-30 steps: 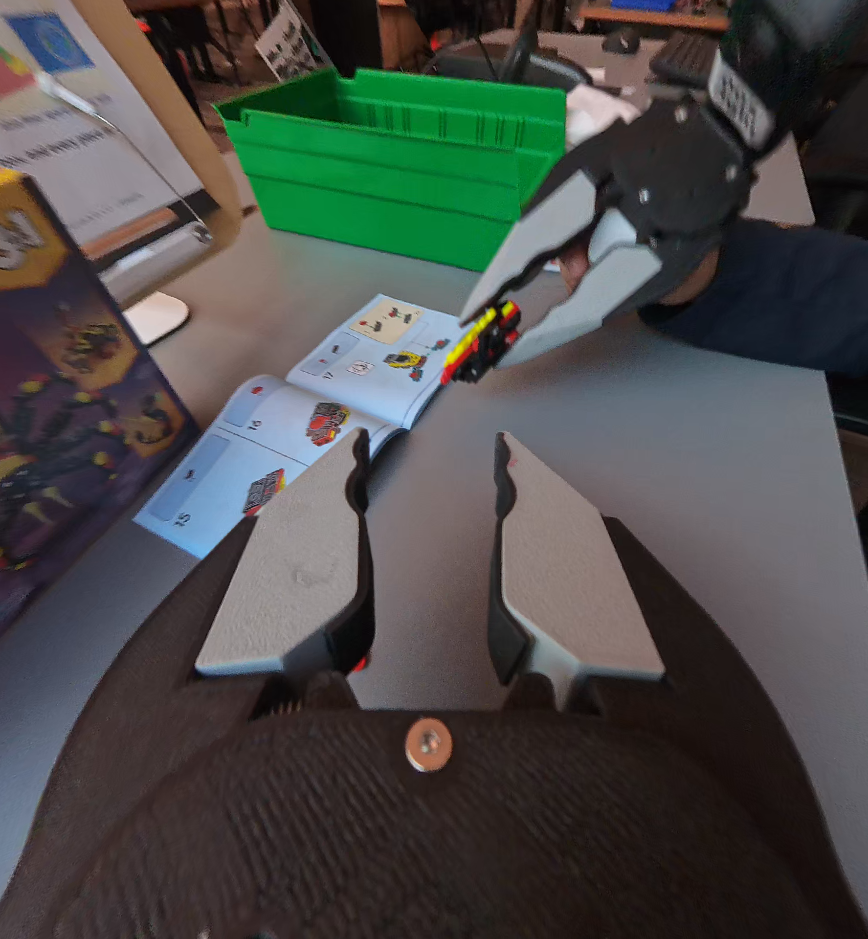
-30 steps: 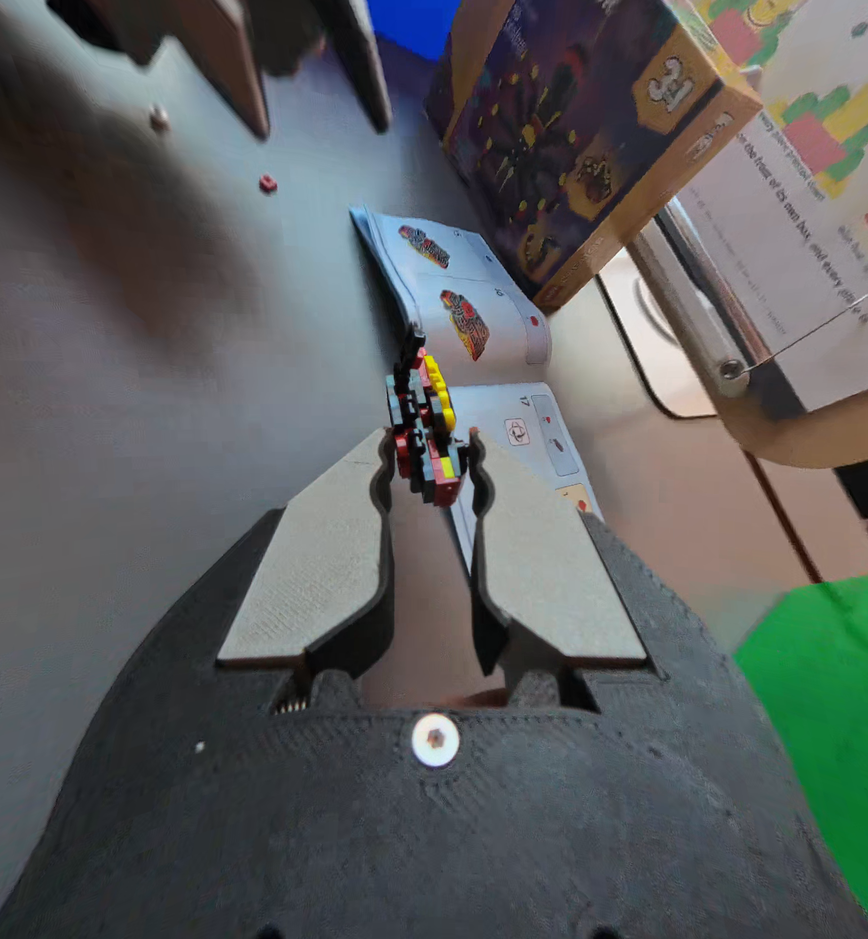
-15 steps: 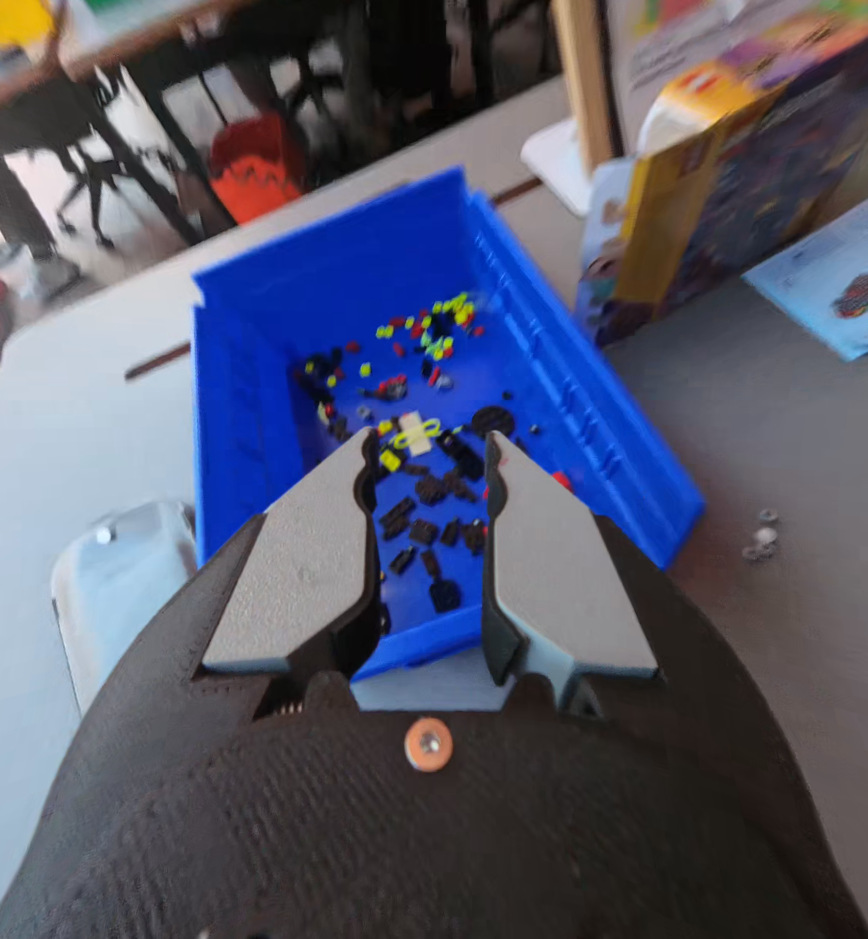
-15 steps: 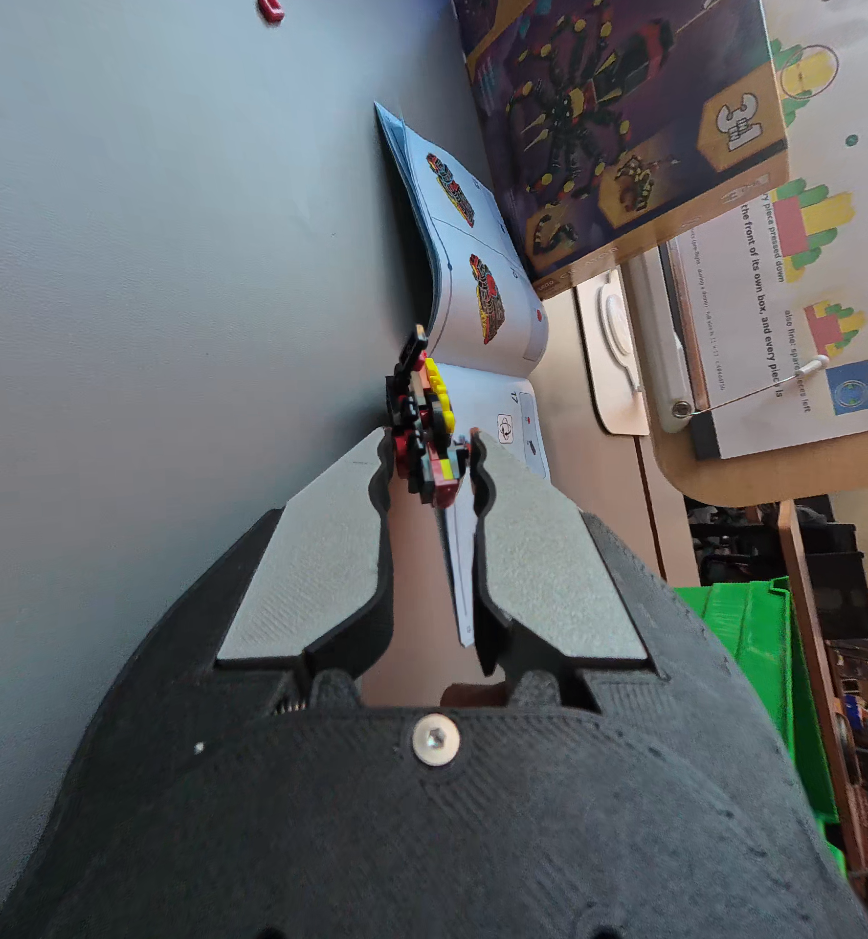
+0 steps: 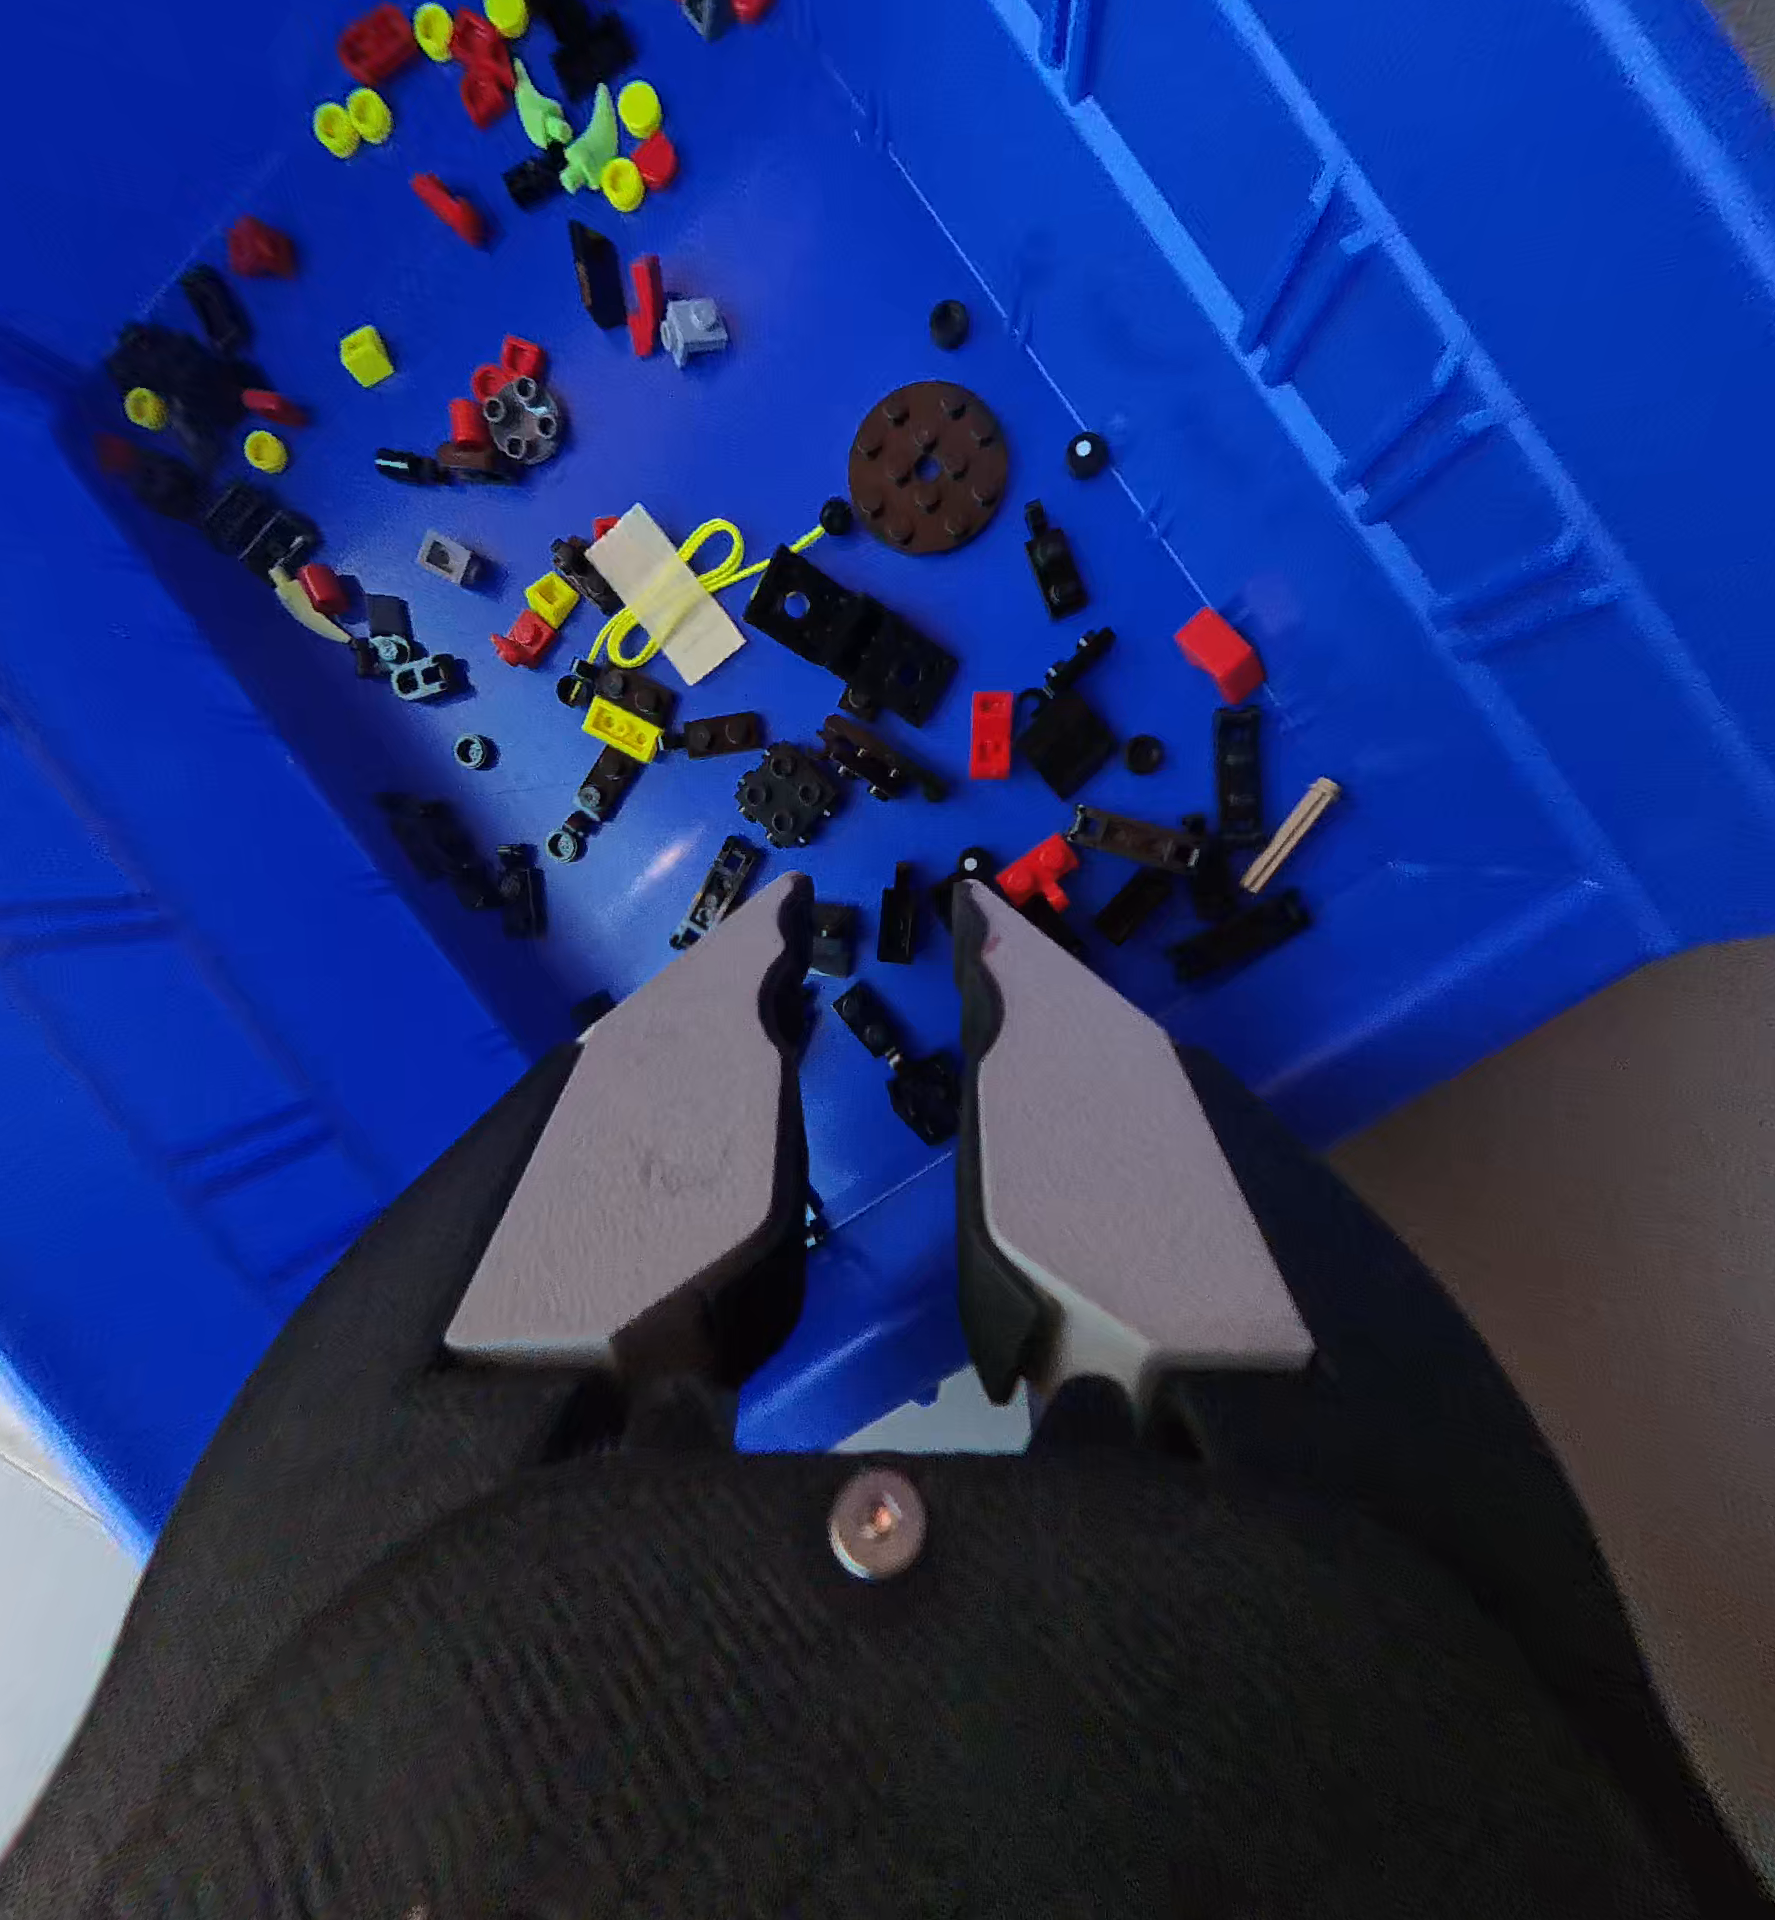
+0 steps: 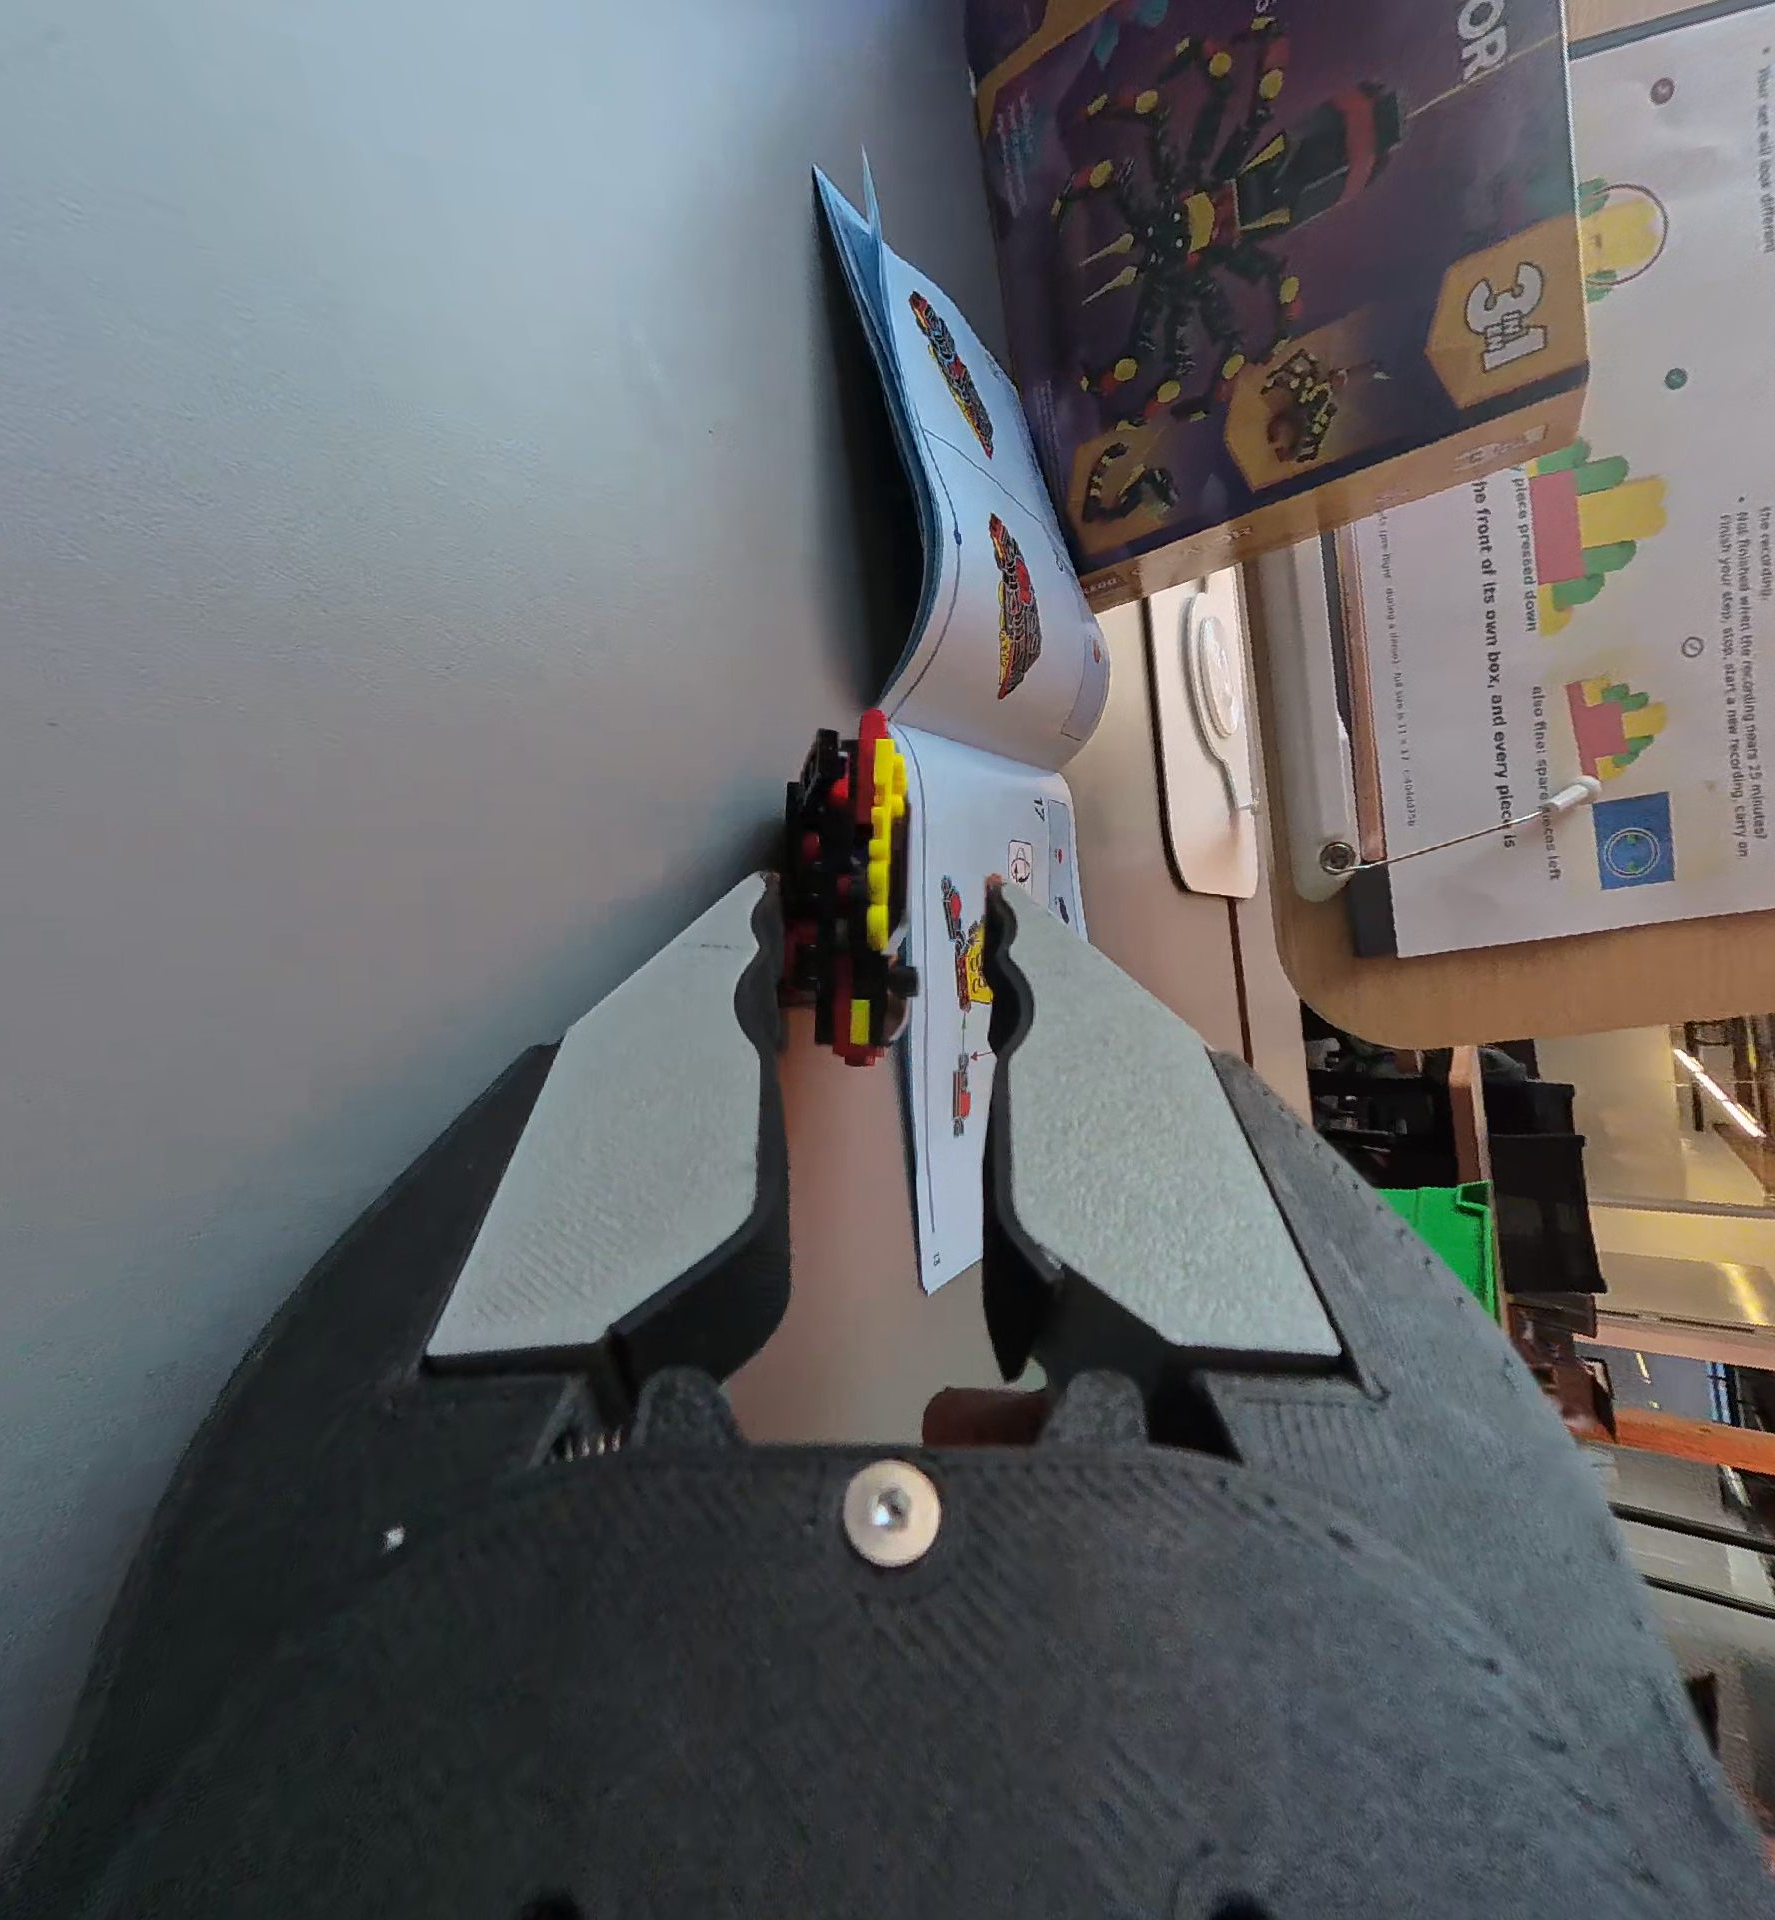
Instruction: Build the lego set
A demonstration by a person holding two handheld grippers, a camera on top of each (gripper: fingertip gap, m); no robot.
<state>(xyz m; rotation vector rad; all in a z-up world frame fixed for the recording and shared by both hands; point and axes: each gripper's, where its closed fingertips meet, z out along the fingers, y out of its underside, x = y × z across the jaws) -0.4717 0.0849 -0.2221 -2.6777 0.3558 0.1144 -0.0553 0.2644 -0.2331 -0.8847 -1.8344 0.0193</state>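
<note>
My left gripper (image 5: 878,904) is open and empty, low over the blue bin (image 5: 1382,312) of loose lego pieces. Small black pieces (image 5: 898,925) lie between and just past its fingertips. A round brown plate (image 5: 928,468) and a red brick (image 5: 1218,652) lie farther in. In the right wrist view, my right gripper (image 6: 883,888) is open. The black, red and yellow lego assembly (image 6: 847,904) leans against its left finger (image 6: 654,1091). A gap separates it from the right finger (image 6: 1122,1122). It appears to rest on the grey table (image 6: 343,520) beside the open instruction booklet (image 6: 997,582).
The purple and yellow lego box (image 6: 1226,260) stands behind the booklet. A wooden stand with a printed sheet (image 6: 1641,623) stands beside it. A green bin (image 6: 1434,1236) shows at the right edge. Bare table (image 5: 1641,1299) lies right of the blue bin. There is about 45 centimeters between the tips of the two grippers. My left gripper is the nearer one to the red brick (image 5: 1218,652): about 7 centimeters, against 40 centimeters. The round brown plate (image 5: 928,468) lies some 8 centimeters from my left tips, 40 centimeters from my right tips.
My left gripper swung away from the booklet to the blue bin and dropped low into it. My right gripper's fingers spread, so its right finger no longer touches the assembly.
</note>
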